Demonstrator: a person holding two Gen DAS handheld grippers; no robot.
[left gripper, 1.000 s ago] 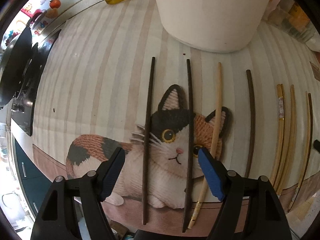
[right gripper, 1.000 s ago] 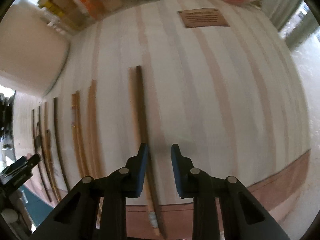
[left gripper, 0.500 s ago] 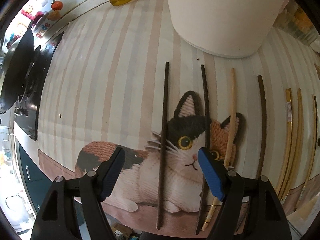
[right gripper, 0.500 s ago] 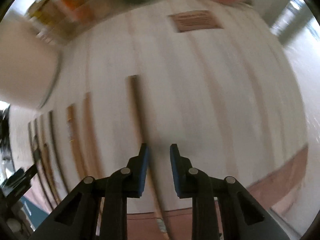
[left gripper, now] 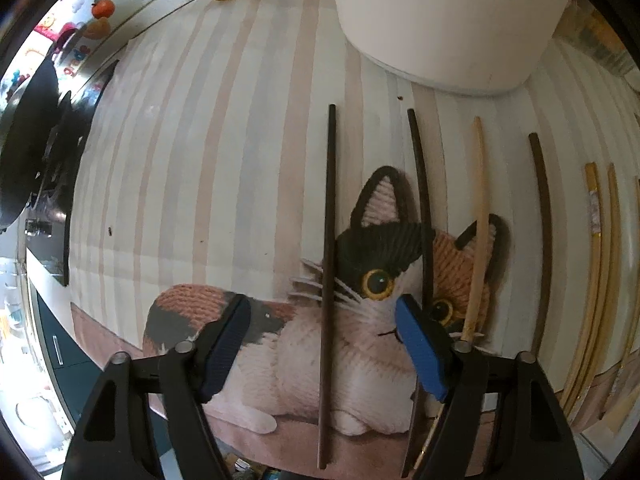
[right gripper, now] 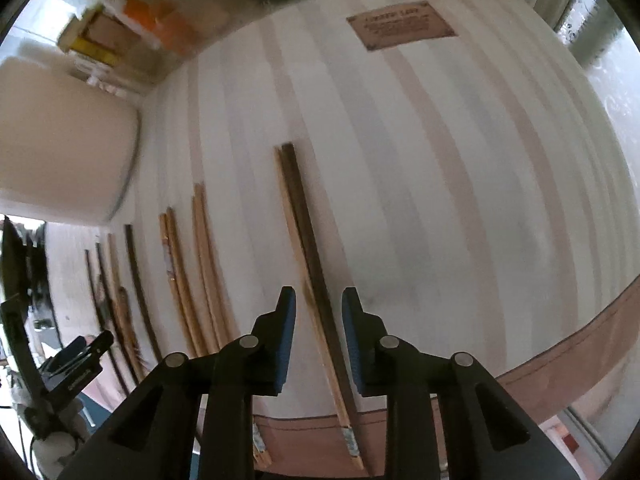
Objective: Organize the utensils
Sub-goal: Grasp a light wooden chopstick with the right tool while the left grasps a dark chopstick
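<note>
Left wrist view: left gripper (left gripper: 322, 330) closing, pads clear of dark chopstick (left gripper: 329, 264) between them.
Right gripper (right gripper: 319, 336): opening, astride chopstick pair (right gripper: 308, 256), untouched.
Surface: striped mat (left gripper: 208, 152).

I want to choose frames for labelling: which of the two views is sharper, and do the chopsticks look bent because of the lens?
Left wrist view: sharp; the dark chopstick near the centre looks straight, the pale ones at the right edge bow strongly, a fisheye effect. Right wrist view: softer, the boxes at the top smeared by motion blur, the chopstick pair still readable.
</note>
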